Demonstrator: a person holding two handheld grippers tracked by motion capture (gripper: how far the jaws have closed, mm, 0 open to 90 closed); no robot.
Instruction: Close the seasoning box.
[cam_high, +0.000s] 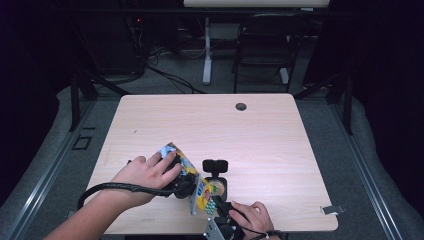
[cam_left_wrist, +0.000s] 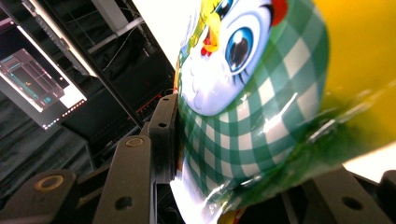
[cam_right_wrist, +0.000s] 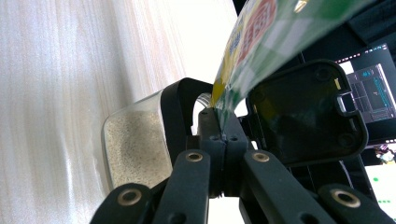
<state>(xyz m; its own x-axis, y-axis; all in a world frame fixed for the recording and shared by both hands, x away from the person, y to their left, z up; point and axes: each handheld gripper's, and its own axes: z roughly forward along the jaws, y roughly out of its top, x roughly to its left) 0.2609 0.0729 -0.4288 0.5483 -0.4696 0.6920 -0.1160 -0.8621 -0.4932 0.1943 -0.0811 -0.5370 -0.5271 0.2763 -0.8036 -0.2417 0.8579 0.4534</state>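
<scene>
The yellow-and-green snack bag (cam_high: 192, 175) slants from upper left to lower right over the near surface (cam_high: 260, 135). The left gripper (cam_high: 182, 182) clamps its body; the right gripper (cam_high: 216, 204) pinches its lower corner above a clear container (cam_high: 218, 186) of pale granules, black lid (cam_high: 215, 165) flipped up.

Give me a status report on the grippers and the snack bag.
Left gripper clamped on snack bag. Right gripper shut on bag's edge. Bag over open container. Nothing in the way.
</scene>
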